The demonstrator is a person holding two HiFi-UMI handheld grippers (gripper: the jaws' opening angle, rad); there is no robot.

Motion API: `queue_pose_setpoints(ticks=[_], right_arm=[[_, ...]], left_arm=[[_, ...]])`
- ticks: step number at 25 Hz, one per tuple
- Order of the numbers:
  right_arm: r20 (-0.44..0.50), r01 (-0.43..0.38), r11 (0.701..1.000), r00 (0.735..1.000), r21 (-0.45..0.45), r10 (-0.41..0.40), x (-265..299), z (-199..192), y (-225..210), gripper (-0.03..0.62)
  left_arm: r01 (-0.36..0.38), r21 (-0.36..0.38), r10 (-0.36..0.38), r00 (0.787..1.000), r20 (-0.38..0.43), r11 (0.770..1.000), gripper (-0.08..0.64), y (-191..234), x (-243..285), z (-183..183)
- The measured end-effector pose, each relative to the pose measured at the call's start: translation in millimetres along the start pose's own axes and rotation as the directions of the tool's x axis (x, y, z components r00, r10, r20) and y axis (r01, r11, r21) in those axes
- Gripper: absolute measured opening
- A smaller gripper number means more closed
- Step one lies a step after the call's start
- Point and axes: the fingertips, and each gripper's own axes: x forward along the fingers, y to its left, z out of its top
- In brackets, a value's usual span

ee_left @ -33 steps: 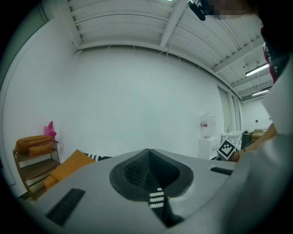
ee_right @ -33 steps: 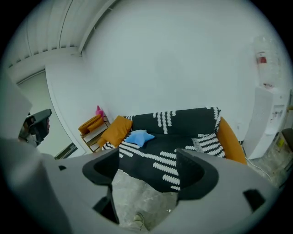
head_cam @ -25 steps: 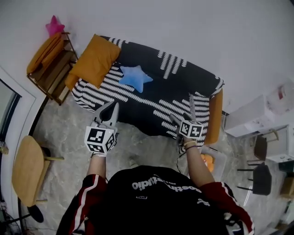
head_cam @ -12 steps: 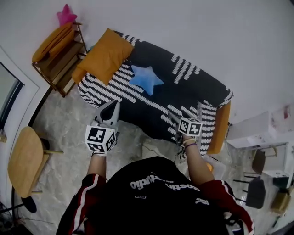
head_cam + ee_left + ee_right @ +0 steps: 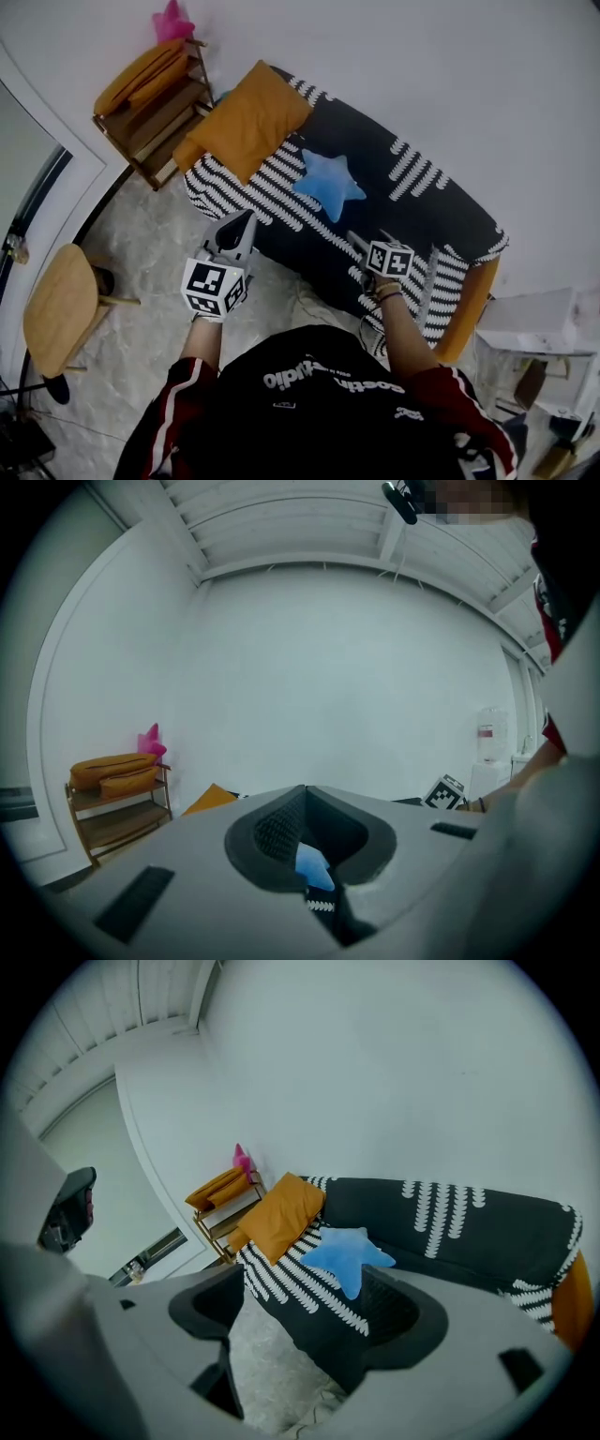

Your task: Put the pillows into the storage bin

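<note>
A blue star pillow (image 5: 330, 184) lies on the seat of a black sofa with white stripes (image 5: 412, 187). A big orange pillow (image 5: 246, 122) rests on the sofa's left end. My left gripper (image 5: 246, 225) is shut and empty at the sofa's front edge, below the orange pillow. My right gripper (image 5: 375, 239) stands open with nothing between its jaws, just short of the star. The right gripper view shows the star pillow (image 5: 345, 1252) and the orange pillow (image 5: 279, 1213) beyond the open gripper (image 5: 309, 1307). In the left gripper view the closed gripper (image 5: 306, 794) hides most of the sofa. No storage bin is in sight.
A wooden shelf (image 5: 155, 103) left of the sofa carries orange cushions and a pink star (image 5: 173, 21). A round wooden stool (image 5: 58, 309) stands at the lower left. A white cabinet (image 5: 530, 323) is at the right. Marbled floor lies between me and the sofa.
Both grippers have come closer to the sofa, the right one toward the blue star. The sofa has shifted right and nearer in the head view. Neither gripper's jaws have changed.
</note>
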Motion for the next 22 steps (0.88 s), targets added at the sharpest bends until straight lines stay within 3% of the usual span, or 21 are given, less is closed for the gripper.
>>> queue_pose_setpoints(ticks=[10, 22], right_arm=[[-0.109, -0.035, 0.999, 0.993, 0.027, 0.037, 109, 10, -49, 0.386], [-0.216, -0.039, 0.995, 0.975, 0.09, 0.058, 225, -40, -109, 0.391]], left_arm=[[-0.039, 0.004, 0.04, 0.997, -0.071, 0.999, 0.003, 36, 97, -12], [-0.031, 0.025, 0.036, 0.97, -0.241, 0.999, 0.003, 47, 168, -89]])
